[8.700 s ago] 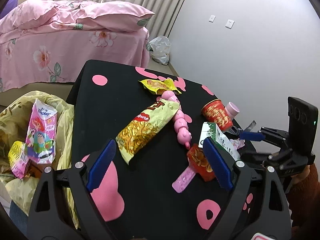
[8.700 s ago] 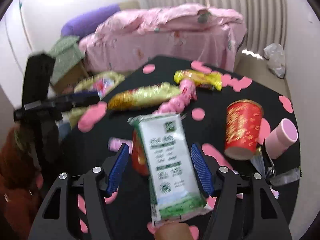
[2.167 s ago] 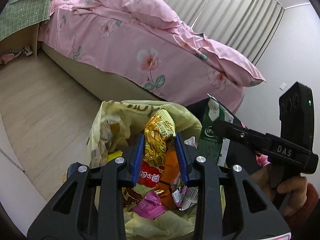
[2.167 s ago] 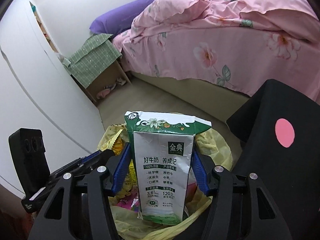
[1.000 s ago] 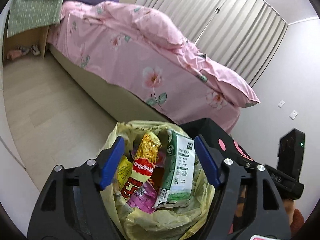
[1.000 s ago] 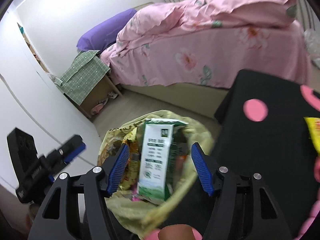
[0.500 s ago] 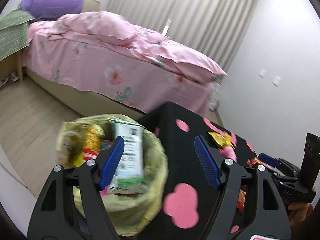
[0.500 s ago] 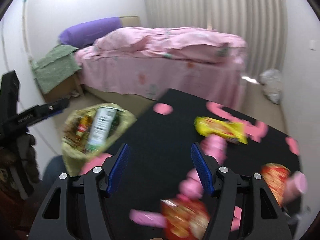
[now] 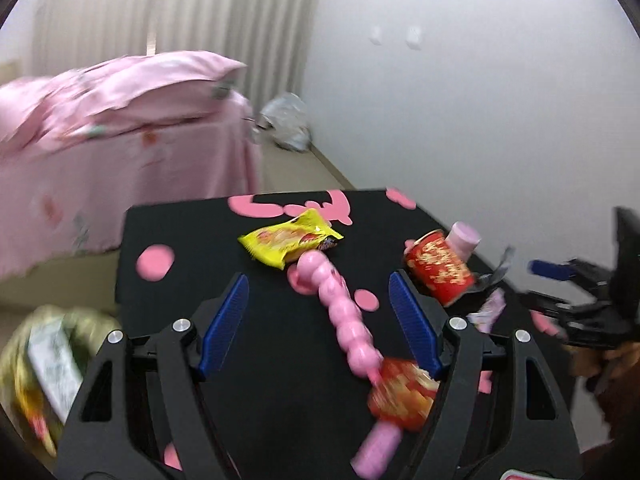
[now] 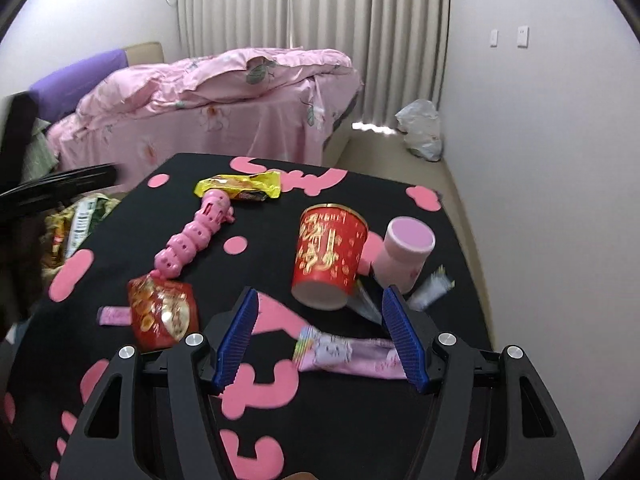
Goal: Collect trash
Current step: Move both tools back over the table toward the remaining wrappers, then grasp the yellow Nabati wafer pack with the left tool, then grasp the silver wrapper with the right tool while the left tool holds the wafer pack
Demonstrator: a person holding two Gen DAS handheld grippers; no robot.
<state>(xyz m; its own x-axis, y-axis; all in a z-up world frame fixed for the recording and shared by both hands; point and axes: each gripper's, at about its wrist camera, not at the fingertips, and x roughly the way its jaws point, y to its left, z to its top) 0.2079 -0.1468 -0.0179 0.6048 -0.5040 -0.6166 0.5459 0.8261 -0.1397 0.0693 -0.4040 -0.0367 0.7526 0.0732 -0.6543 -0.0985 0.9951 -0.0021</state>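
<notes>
**Both grippers back over the table, empty, with more trash to fetch**

Both grippers have swung away from the yellow trash bag [image 9: 24,344], where the milk carton [image 10: 82,220] now sits, and face the black table [image 10: 360,420] again. What remains to collect lies spread on it: a yellow snack wrapper [image 10: 240,186] at the far side, a red snack packet [image 10: 164,312] near the front left with a pink tube [image 10: 114,316] poking out from under it, a red paper cup [image 10: 328,254] on its side touching a pink cup [image 10: 404,254], and a pink sachet [image 10: 348,354] lying across the gap of the right gripper [image 10: 320,340]. A pink segmented toy [image 10: 196,236] runs between wrapper and packet; whether it counts as trash is unclear.

The right gripper is released, jaws wide, nothing between the pads. The left gripper [image 9: 320,320] is likewise spread and empty, hovering over the toy.

The likely next step is a fresh pick. The flat sachet is nearest the right gripper; pinching it across its narrow width would probably serve best. The red cup should crush easily, so a light squeeze at the rim seems wiser.

The left view is smeared by motion, so the red packet and bag contents read poorly there. Silvery scraps [image 10: 432,288] behind the cups are too blurred to identify, and the bag is cut off at the frame edge in both views.
</notes>
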